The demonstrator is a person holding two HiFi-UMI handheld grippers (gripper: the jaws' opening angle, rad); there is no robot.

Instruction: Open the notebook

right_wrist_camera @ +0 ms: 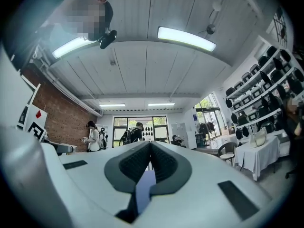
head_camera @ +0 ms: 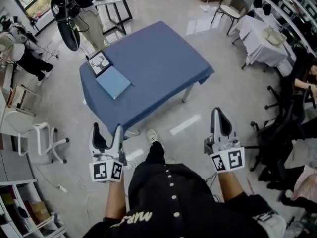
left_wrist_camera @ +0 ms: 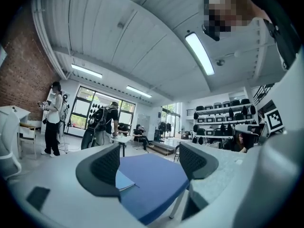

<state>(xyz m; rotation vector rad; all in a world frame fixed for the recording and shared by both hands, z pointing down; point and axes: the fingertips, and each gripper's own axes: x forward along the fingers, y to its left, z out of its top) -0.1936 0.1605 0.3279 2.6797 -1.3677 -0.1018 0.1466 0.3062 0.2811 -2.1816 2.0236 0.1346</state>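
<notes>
Blue cloth covers the table [head_camera: 158, 63] that stands ahead of us on the glossy pale floor [head_camera: 198, 128]. The notebook [head_camera: 113, 82] lies on it, flat and closed, with its light blue cover up. It sits in the table's left part as the head view shows it, near the left edge. Just beside it is a black-framed card [head_camera: 99, 63] with a deer's head in outline; we cannot tell whether the two touch. We stand off the table's near corner. We hold both tools over the floor, well apart from the notebook, in front of our black buttoned top [head_camera: 168, 192].

Our left gripper [head_camera: 107, 130] has its jaws spread wide with nothing between them. In its own view the left gripper [left_wrist_camera: 149, 152] frames the table's blue top in the gap, and a corner of the notebook [left_wrist_camera: 124, 180] shows beside the left-hand pad. Our right gripper [head_camera: 220, 114] has its jaws brought together. In its own view the right gripper [right_wrist_camera: 150, 148] has its dark ribbed pads meeting at the tips on nothing. Only a thin slit lower down shows a strip of blue.

Beyond the table's far left corner a person [head_camera: 86, 9] stands carrying dark gear. To the upper right a second table [head_camera: 260, 41] wears a white cloth, with a chair [head_camera: 232, 6] near it.
</notes>
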